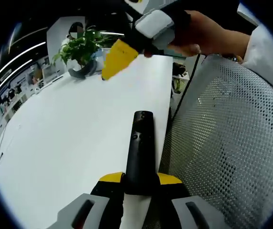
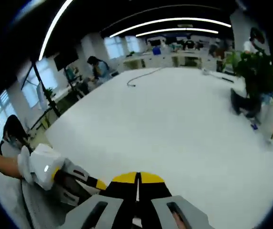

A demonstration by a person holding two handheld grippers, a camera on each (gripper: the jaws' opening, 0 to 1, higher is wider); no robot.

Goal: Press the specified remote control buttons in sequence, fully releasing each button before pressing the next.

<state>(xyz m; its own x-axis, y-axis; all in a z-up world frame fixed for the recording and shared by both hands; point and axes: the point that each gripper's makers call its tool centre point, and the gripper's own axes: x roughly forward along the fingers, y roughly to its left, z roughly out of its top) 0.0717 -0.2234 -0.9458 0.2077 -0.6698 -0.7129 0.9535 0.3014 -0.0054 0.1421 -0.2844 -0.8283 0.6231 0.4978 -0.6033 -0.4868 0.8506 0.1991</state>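
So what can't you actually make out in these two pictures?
- Left gripper view: the remote's button markings are too small to read; its lower end is hidden between the left gripper's fingers.
- Left gripper view: the right gripper is cut off by the top edge and blurred, so its state is unclear there.
- Right gripper view: the plant is blurred at the edge.
- Right gripper view: far desks are too small.
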